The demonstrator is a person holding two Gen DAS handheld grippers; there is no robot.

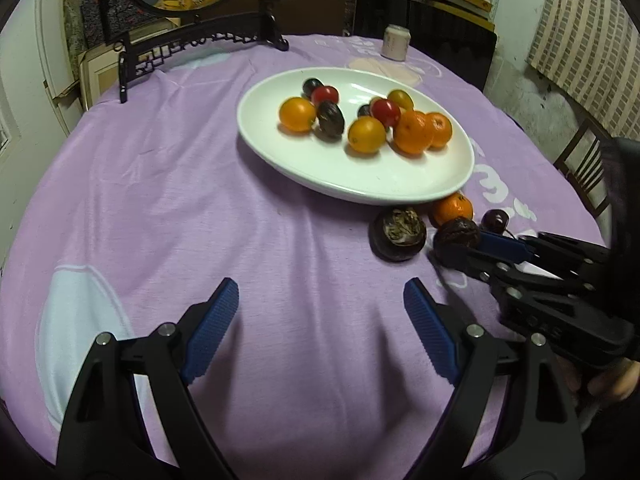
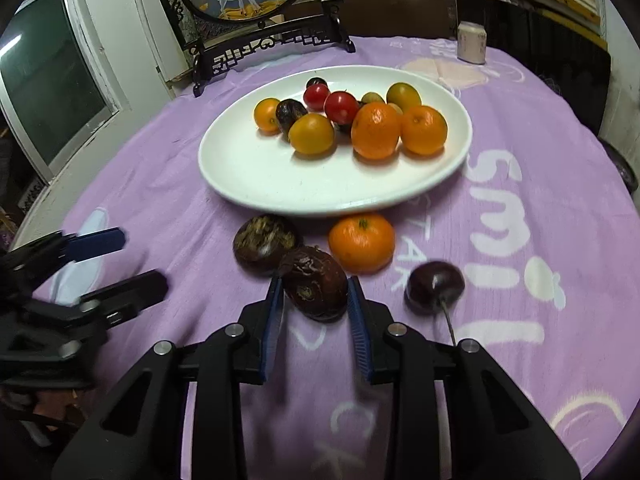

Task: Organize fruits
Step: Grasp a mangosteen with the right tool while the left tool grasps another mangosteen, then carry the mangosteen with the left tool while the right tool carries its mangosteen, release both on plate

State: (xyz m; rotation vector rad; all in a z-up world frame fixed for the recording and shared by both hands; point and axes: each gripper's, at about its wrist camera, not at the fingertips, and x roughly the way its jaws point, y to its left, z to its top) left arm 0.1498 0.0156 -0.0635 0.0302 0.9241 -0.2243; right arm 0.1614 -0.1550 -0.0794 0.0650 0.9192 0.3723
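Fruits were split between two places: most sat on the white plate (image 2: pixel 256 184) in the middle of the purple tablecloth (image 2: pixel 168 184), and four lay loose on the cloth just in front of its near rim. These were a mandarin (image 2: pixel 361 242), a dark cherry (image 2: pixel 435 286) with its stem toward the camera, a wrinkled dark fruit (image 2: pixel 266 244), and a second wrinkled dark fruit (image 2: pixel 316 288) that the right gripper (image 2: pixel 316 300) had come to.

Its jaws were partly closed around that second fruit, one blue pad on each side and right against the skin. The left gripper (image 1: pixel 320 316) hung wide open above bare cloth, holding nothing.

A good pickup probably wanted the pads closing on the widest part of the fruit, firm enough to hold but not crush it, then a straight lift so the touching neighbour was not nudged. It would need to clear the plate's rim before being set in the open near part.

Whether the pads truly pressed or only touched was hard to tell. Several small fruits at the back of the plate were half hidden behind others.
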